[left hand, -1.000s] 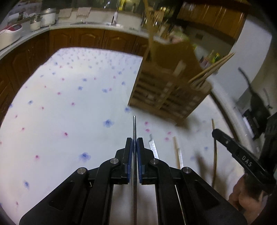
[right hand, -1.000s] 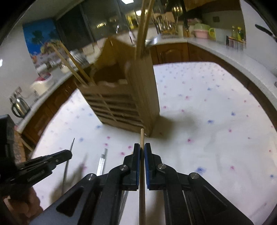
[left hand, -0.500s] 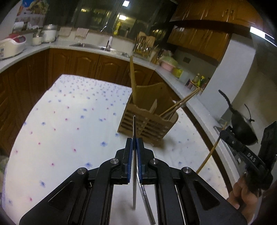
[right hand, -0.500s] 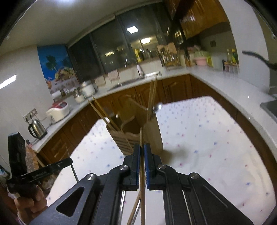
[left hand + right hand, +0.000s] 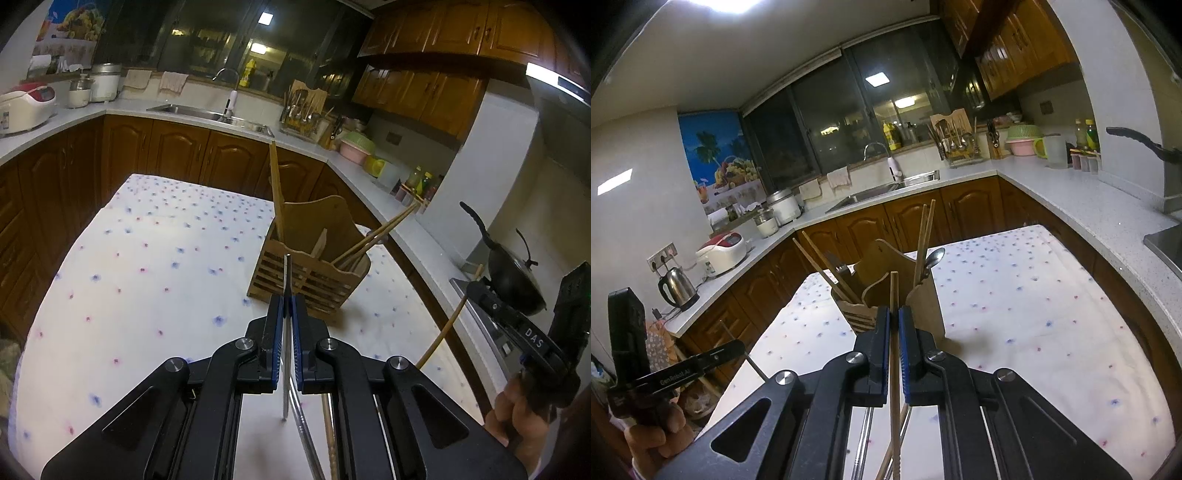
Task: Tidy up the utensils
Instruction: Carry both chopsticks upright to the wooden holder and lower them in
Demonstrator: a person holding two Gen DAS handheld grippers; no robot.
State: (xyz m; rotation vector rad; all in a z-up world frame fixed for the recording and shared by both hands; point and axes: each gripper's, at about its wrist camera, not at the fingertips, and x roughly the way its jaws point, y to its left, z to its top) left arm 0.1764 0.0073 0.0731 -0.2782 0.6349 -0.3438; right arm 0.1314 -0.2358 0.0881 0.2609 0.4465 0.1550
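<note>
Both grippers have risen farther above the wooden caddy (image 5: 310, 273) since a second ago. My left gripper (image 5: 287, 317) is clamped on one metal chopstick (image 5: 285, 332); my right gripper (image 5: 894, 332) pinches one wooden chopstick (image 5: 894, 354). I count two chopsticks leaning in each end compartment of the caddy, plus one spoon (image 5: 932, 258). Loose utensils lie on the floral tablecloth (image 5: 155, 280) below.

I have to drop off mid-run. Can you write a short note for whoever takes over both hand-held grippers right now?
Left hand-held gripper: shut on a metal chopstick, raised above the table.
Right hand-held gripper: shut on a wooden chopstick, also raised.
Wooden utensil holder stands on the floral tablecloth; it already holds several wooden chopsticks and a spoon.
Left: drop both held chopsticks into the holder; more seem to lie below the grippers.
</note>
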